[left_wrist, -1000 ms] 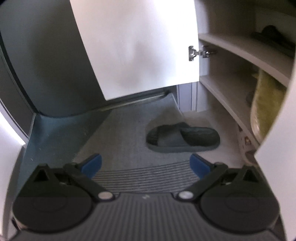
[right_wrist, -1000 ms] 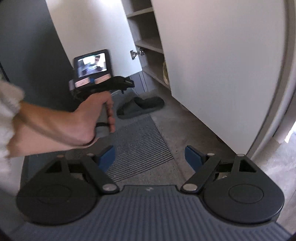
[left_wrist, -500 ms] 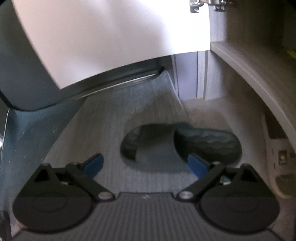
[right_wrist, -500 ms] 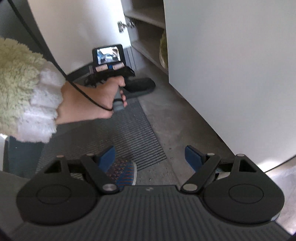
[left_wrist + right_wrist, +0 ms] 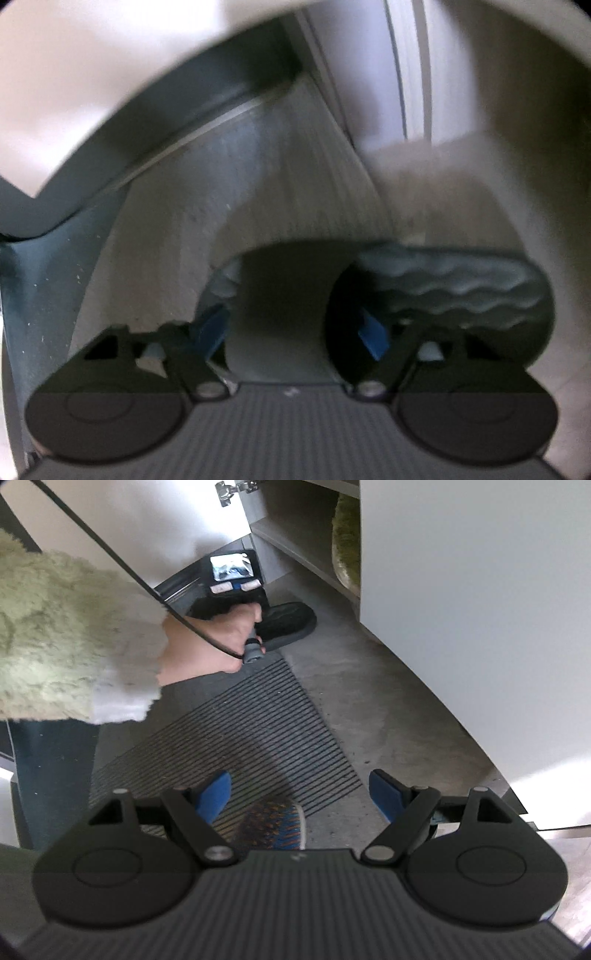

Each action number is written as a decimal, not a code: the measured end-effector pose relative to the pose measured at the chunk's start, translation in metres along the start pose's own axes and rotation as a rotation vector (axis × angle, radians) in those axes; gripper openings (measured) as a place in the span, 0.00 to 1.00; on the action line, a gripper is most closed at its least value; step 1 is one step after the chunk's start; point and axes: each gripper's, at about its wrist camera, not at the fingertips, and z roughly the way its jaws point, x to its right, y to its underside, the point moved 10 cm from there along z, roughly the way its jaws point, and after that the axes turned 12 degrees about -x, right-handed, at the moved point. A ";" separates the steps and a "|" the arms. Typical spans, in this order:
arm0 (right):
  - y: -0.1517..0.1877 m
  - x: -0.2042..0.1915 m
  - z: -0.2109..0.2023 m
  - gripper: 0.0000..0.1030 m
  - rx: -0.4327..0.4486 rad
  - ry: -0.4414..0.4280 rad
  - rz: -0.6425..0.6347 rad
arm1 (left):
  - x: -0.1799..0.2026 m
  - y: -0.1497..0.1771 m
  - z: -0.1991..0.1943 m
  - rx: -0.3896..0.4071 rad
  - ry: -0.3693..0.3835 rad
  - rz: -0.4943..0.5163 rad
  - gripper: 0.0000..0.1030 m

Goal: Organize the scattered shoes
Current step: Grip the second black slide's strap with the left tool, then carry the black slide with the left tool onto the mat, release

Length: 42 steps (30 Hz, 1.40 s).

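Now the dark slide sandal (image 5: 461, 291), wavy-textured footbed, lies sideways.

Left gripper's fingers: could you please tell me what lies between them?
The dark slipper's strap, seen in the left wrist view; the left gripper has just been closing its jaws around it, not visibly pressing yet.

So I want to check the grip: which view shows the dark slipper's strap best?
The left wrist view: the slipper fills it, its strap between the blue fingers, though blurred. In the right wrist view the person's left hand and gripper hide the strap; only the heel end shows.
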 end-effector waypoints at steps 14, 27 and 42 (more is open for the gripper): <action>-0.007 0.019 -0.011 0.81 -0.033 0.025 0.004 | -0.066 0.026 -0.032 0.045 -0.078 -0.042 0.17; 0.013 -0.003 -0.048 0.82 0.004 -0.032 -0.093 | -0.213 0.146 -0.046 0.016 -0.213 -0.111 0.16; 0.039 -0.043 -0.027 0.81 -0.041 -0.085 -0.279 | -0.305 0.321 0.029 -0.181 -0.320 -0.171 0.18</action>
